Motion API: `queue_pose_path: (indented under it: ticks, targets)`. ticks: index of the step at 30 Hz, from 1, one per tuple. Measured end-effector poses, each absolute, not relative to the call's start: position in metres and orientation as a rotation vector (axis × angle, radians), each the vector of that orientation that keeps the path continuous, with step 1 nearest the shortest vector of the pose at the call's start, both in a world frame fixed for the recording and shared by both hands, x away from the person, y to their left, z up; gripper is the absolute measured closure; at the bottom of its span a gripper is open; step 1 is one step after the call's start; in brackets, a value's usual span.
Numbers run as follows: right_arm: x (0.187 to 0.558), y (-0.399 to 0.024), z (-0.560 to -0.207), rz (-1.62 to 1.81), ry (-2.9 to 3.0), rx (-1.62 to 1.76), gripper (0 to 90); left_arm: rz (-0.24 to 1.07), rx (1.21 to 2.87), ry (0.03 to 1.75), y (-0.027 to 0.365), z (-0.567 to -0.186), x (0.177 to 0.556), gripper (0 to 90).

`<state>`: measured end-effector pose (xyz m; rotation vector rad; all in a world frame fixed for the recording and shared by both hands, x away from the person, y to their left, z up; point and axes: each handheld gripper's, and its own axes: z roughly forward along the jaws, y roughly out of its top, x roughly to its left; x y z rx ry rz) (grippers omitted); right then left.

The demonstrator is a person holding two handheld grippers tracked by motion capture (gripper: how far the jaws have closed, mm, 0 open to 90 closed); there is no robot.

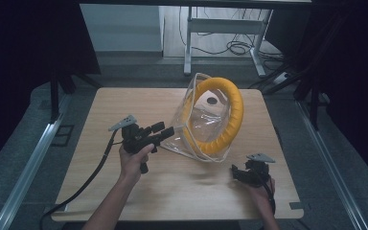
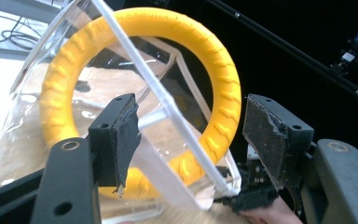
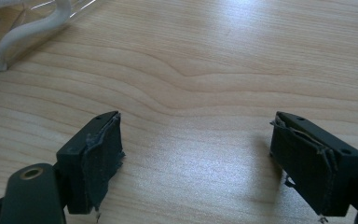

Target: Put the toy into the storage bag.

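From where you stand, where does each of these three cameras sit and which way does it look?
High view: above the person's side, looking forward and down at the wooden table, both forearms and both tongs.
Left gripper view: rides the left tongs, facing the yellow ring in its clear bag.
Right gripper view: rides the right tongs, facing bare tabletop.
Shared: the high and left gripper views both show ring and bag.

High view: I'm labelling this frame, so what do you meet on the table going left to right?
Left gripper → clear bag holding the yellow ring → right gripper.
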<state>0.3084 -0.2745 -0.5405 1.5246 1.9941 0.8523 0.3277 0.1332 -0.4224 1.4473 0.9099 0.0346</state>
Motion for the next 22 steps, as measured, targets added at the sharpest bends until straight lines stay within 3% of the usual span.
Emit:
queue_pose_path:
  ticks: [22]
  targets:
    - [0.308,-0.275,-0.541,0.850,1.991,1.528,16.6,0.023,1.531,0.916,0.153,-0.443,0.312,34.4]
